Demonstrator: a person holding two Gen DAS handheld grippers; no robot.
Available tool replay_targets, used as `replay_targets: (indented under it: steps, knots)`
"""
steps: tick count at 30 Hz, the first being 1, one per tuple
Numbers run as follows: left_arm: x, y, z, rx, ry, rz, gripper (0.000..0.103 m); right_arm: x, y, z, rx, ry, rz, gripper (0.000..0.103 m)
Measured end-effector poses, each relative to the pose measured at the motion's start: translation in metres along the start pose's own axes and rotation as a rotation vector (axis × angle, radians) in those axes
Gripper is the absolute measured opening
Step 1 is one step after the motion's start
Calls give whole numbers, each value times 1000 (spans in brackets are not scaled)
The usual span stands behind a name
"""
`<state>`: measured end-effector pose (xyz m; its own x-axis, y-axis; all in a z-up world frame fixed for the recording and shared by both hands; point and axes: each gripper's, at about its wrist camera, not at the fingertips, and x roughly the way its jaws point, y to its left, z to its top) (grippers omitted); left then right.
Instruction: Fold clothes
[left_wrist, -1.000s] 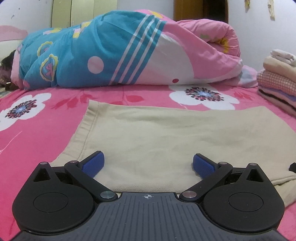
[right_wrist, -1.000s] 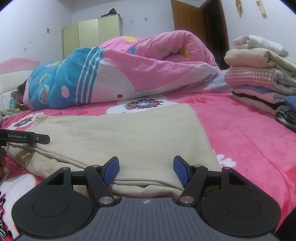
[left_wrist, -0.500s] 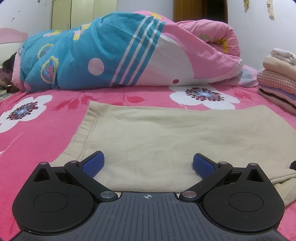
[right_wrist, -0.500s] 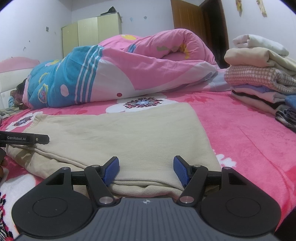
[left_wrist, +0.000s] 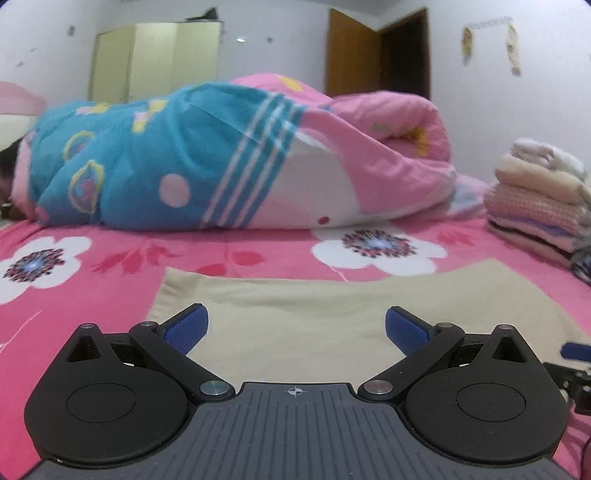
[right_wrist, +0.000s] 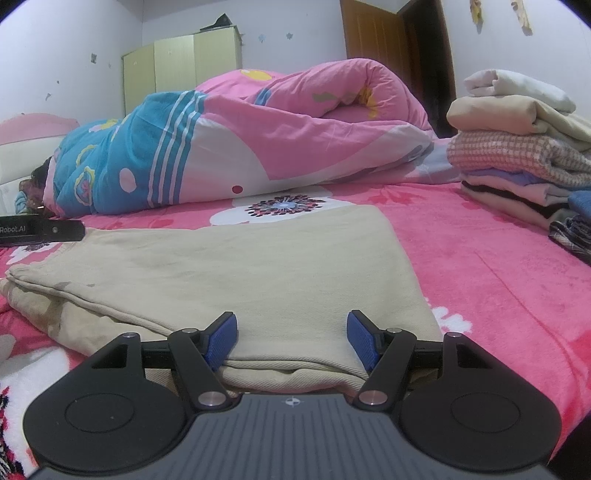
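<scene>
A beige garment (left_wrist: 332, 306) lies folded flat on the pink flowered bed (left_wrist: 92, 291); it also shows in the right wrist view (right_wrist: 240, 266). My left gripper (left_wrist: 295, 330) is open and empty, raised over the garment's near left part. My right gripper (right_wrist: 291, 339) is open and low at the garment's near folded edge, its blue pads on either side of the fold without pinching it. The left gripper's body (right_wrist: 40, 230) shows at the left edge of the right wrist view.
A rolled pink and blue quilt (left_wrist: 229, 162) lies across the back of the bed. A stack of folded clothes (right_wrist: 517, 155) stands at the right. A wardrobe (right_wrist: 181, 70) and a brown door (right_wrist: 395, 55) are behind.
My left gripper has lifted and tilted upward, so the garment sits lower in its view and looks blurred. The right gripper has barely moved. Both stay open.
</scene>
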<state>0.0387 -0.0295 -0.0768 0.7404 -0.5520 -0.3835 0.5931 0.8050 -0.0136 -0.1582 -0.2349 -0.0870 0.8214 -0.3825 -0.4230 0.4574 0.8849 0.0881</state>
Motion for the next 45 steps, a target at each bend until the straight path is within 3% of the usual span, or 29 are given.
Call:
replay_targets:
  steps: [3, 5, 10, 21, 28, 33, 36, 39, 45]
  knots:
    - [22, -3, -11, 9, 120, 14, 103, 0, 0, 1, -1, 6, -1, 69]
    - [29, 0, -16, -9, 158, 23, 103, -1, 0, 2, -4, 13, -1, 69]
    - [26, 4, -16, -19, 154, 17, 103, -4, 0, 3, -13, 32, 1, 69]
    - [25, 5, -15, -23, 155, 17, 103, -58, 10, 10, -124, 23, 7, 69]
    - [24, 6, -16, -26, 155, 14, 103, -11, 30, 40, -9, 22, 99, 69]
    - [24, 5, -16, -21, 157, 17, 103, 23, 53, 22, -47, 97, 116, 69]
    - [24, 4, -16, -15, 158, 19, 103, 7, 57, 4, -91, 40, 106, 69]
    - [24, 4, -16, -17, 158, 18, 103, -7, 54, 0, -100, 44, 129, 70]
    - [23, 5, -16, -24, 156, 15, 103, -22, 55, 21, -103, 42, 145, 70]
